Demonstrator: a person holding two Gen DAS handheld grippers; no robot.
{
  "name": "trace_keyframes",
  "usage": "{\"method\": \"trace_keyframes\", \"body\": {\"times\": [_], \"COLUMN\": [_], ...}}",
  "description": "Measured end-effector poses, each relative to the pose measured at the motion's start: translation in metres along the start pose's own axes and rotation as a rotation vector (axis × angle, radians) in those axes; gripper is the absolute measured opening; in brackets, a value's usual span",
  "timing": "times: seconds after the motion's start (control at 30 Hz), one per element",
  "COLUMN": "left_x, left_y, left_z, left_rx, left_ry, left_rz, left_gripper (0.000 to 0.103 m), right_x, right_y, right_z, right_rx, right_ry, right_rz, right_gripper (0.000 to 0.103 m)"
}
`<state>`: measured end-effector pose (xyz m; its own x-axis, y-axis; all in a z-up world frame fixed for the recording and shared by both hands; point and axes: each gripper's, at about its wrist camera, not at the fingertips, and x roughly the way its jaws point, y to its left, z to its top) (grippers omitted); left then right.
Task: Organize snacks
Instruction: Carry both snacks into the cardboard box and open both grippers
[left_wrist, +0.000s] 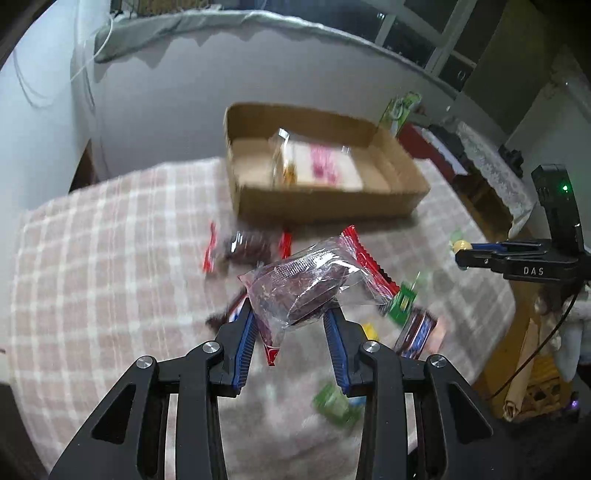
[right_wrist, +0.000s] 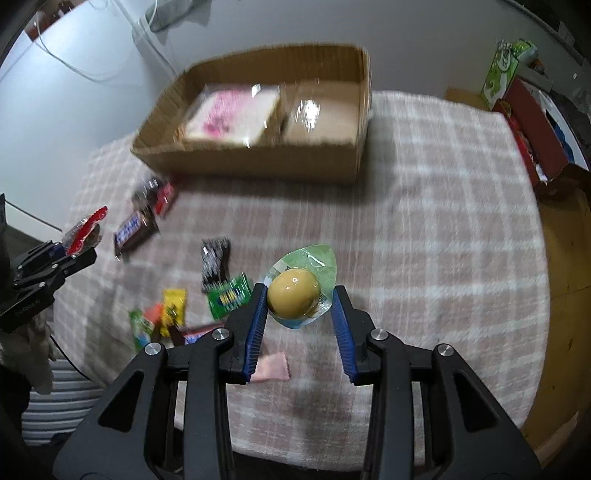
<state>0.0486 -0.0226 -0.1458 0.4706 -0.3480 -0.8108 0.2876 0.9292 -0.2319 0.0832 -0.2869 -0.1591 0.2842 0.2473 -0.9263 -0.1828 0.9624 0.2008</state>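
Observation:
My left gripper (left_wrist: 290, 314) is shut on a clear red-edged packet of dark brown snack (left_wrist: 306, 284), held above the checked cloth. It also shows at the left edge of the right wrist view (right_wrist: 79, 251). My right gripper (right_wrist: 299, 299) is shut on a packed yellow egg in a clear green wrapper (right_wrist: 293, 293), held above the cloth; it also shows in the left wrist view (left_wrist: 461, 251). A cardboard box (left_wrist: 314, 206) at the back holds a pink-printed packet (right_wrist: 232, 114) and a clear packet (right_wrist: 310, 110).
Loose snacks lie on the checked cloth (right_wrist: 424, 221): a chocolate bar (right_wrist: 133, 229), a black packet (right_wrist: 214, 258), green (right_wrist: 229, 295) and yellow (right_wrist: 173, 306) packets, another dark snack packet (left_wrist: 245, 247). A red box (right_wrist: 532, 136) stands beyond the table's right edge.

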Motion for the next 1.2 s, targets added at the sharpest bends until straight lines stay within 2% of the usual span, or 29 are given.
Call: {"method": "trace_keyframes", "body": {"times": [0.3, 0.6, 0.9, 1.2], "left_x": [0.01, 0.029, 0.057, 0.077], "left_y": [-0.007, 0.003, 0.006, 0.007], "left_z": [0.049, 0.088, 0.111, 0.117], "left_rx": [0.045, 0.045, 0.035, 0.02], "left_ry": [-0.059, -0.072, -0.04, -0.001], "left_rz": [0.017, 0.036, 0.054, 0.062], "left_gripper": [0.034, 0.034, 0.034, 0.035], "right_x": [-0.009, -0.007, 0.017, 0.046], "right_y": [0.002, -0.003, -0.011, -0.017], "right_z": [0.049, 0.102, 0.134, 0.142], "right_rx": [-0.025, -0.06, -0.058, -0.032], "right_ry": [-0.074, -0.12, -0.101, -0.051], "right_rz": [-0.004, -0.039, -0.056, -0.049], "right_gripper": [0.037, 0.037, 0.037, 0.037]}}
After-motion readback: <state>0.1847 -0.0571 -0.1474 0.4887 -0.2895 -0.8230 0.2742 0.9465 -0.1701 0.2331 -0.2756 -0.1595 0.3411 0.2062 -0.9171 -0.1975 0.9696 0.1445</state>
